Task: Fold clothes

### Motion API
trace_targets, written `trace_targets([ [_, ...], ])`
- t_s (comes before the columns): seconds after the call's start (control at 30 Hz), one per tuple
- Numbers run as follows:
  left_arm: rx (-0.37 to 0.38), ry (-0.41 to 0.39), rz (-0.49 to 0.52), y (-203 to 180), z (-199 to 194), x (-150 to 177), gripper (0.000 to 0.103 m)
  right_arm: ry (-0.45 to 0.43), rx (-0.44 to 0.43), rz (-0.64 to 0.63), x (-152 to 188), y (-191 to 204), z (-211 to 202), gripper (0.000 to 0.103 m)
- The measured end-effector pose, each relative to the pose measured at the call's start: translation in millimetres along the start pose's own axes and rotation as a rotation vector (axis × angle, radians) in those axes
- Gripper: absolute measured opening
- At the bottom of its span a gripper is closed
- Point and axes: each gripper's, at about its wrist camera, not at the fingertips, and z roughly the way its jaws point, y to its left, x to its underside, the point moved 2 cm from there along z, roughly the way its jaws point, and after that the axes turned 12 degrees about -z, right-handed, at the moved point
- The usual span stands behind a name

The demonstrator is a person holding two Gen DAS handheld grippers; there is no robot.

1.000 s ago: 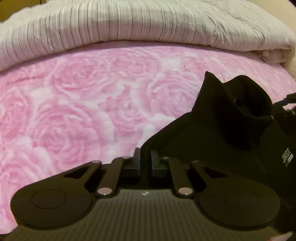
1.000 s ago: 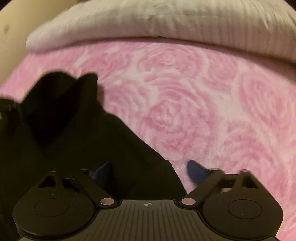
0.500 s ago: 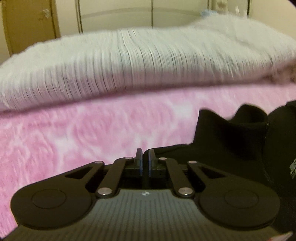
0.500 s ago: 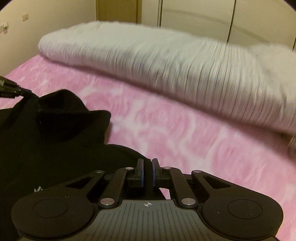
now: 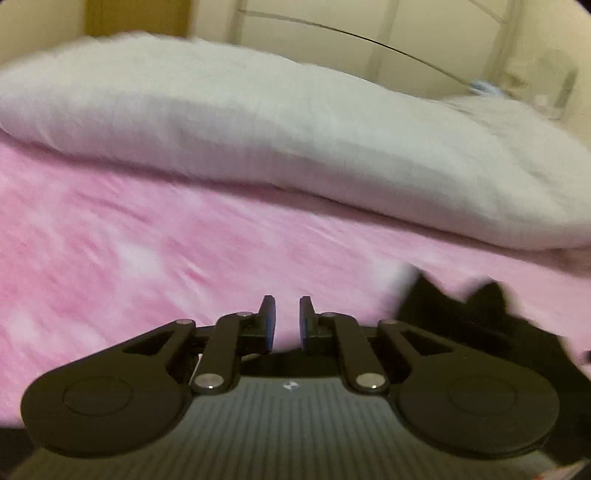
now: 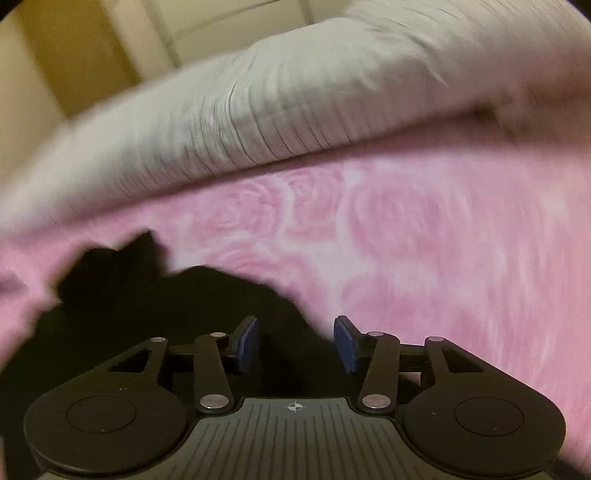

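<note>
A black garment (image 5: pixel 465 317) with a stand-up collar lies on the pink rose-patterned bedspread (image 5: pixel 147 258), low on the right of the left wrist view. My left gripper (image 5: pixel 287 319) is open by a narrow gap in which only pink bedspread shows, and the garment sits to its right. In the right wrist view the same black garment (image 6: pixel 122 295) spreads over the lower left. My right gripper (image 6: pixel 295 341) stands wide open, holding nothing; dark cloth lies under its blue-padded left finger and between its fingers. Both views are motion-blurred.
A thick white striped duvet (image 5: pixel 295 122) is piled along the far side of the bed, and shows again as the duvet (image 6: pixel 295 96) in the right wrist view. Pale cupboard doors (image 5: pixel 406 33) and a wooden door (image 6: pixel 74 48) stand behind it. Pink bedspread (image 6: pixel 443 240) extends to the right.
Both grippers have opened since half a second ago, the right one widely. The left has shifted left off the black garment. Both cameras are swinging, which blurs the views.
</note>
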Motion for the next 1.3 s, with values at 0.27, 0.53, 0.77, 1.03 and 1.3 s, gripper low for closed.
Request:
trace_targets([
  [0.27,0.076,0.171,-0.179,-36.1,-22.6,78.3,0.008,0.107,0.020,0.527,160.0,-33.1,-106.7,0.048],
  [0.53,0.103,0.213,-0.179,-79.0,-52.4,115.7,0.008,-0.288,0.331,0.935,252.5,-114.1,-248.2,0.084],
  [0.77,0.089,0.213,-0.207,-85.9,-70.9,143.7,0.008,-0.440,0.381,0.997,265.5,-170.0,-240.3,0.076],
  [1.03,0.026,0.219,-0.287,-43.5,-132.8,193.6,0.009,-0.188,0.497,0.676,233.5,-182.0,-249.5,0.010],
  [1.3,-0.067,0.215,-0.429,29.1,-233.7,258.1,0.032,0.069,0.151,0.385,239.7,-61.6,-253.0,0.102],
])
